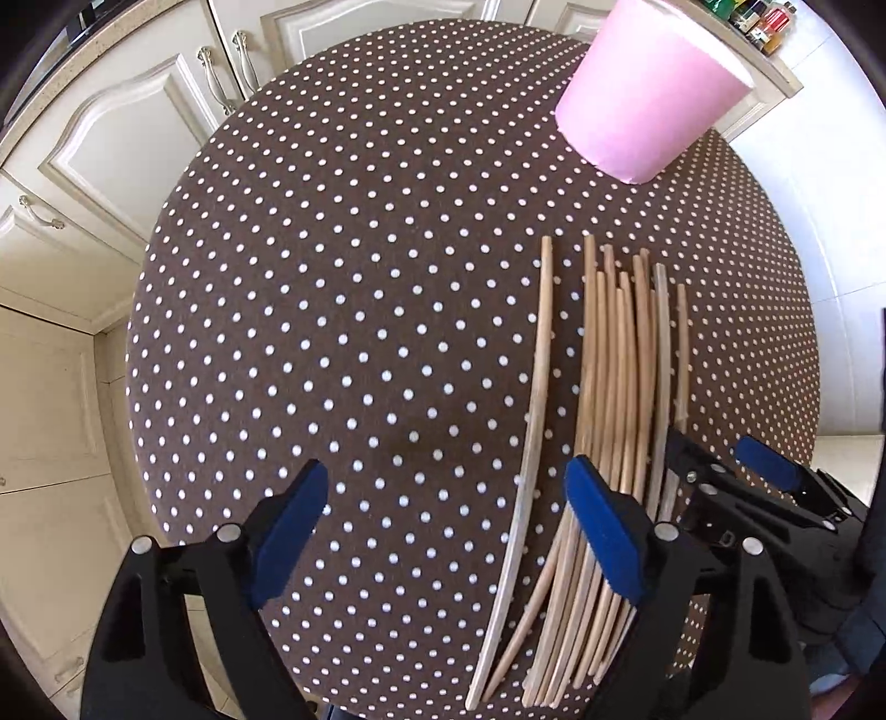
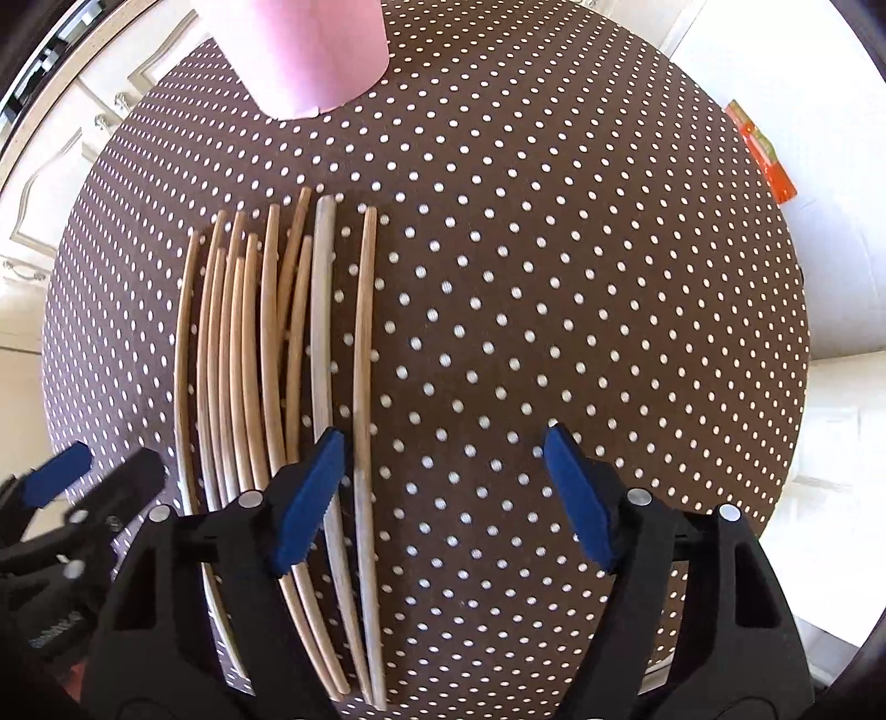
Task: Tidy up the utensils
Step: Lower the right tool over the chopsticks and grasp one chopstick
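Several wooden chopsticks (image 1: 620,387) lie side by side on a round table with a brown polka-dot cloth (image 1: 332,332). One chopstick (image 1: 540,387) lies apart, to the left of the bundle. My left gripper (image 1: 446,479) points down over it, open, with that stick between its blue pads and untouched. In the right wrist view the bundle (image 2: 243,360) is at the left, and the rightmost chopstick (image 2: 362,360) lies between the open fingers of my right gripper (image 2: 446,443), beside a pale grey stick (image 2: 324,332). A pink cup (image 1: 648,94) (image 2: 310,50) stands at the far edge.
Cream cabinet doors (image 1: 111,138) with metal handles stand beyond the table on the left. Spice jars (image 1: 758,22) sit on a shelf behind the cup. An orange packet (image 2: 767,155) lies off the table's right side. The two grippers hang close together over the sticks.
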{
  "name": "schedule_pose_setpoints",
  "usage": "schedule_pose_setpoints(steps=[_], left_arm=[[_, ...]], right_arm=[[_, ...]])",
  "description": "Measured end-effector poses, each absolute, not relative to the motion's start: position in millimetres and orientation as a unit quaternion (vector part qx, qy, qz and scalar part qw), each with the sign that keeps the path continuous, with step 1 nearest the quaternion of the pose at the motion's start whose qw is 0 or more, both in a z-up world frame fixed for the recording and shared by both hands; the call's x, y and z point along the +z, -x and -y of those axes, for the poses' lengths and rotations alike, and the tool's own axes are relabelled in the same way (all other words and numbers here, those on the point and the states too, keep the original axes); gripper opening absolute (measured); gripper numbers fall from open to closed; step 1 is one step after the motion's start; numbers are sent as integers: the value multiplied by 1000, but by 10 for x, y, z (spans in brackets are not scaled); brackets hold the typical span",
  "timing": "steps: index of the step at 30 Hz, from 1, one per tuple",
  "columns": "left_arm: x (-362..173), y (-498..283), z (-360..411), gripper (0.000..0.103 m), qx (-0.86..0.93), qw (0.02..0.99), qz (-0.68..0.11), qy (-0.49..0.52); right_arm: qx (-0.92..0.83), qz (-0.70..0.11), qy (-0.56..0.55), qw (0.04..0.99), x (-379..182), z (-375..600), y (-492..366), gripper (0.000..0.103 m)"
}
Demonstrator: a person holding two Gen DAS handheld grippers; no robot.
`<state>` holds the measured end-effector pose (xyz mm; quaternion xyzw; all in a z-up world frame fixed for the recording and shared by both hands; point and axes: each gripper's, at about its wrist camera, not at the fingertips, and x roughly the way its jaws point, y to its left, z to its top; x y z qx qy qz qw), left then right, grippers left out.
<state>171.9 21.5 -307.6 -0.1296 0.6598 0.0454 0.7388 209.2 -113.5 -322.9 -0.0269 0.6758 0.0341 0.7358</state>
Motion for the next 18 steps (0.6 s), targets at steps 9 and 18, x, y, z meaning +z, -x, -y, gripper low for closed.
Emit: schedule_pose_setpoints(steps=[9, 18], left_arm=[[-3322, -2146, -110, 81, 47, 739, -663, 114], [-3321, -2440, 92, 7, 60, 766, -635, 77]], right_arm=[[68, -655, 54, 751, -3123, 874, -2330, 27], [73, -649, -3, 757, -3004, 1218, -2201, 7]])
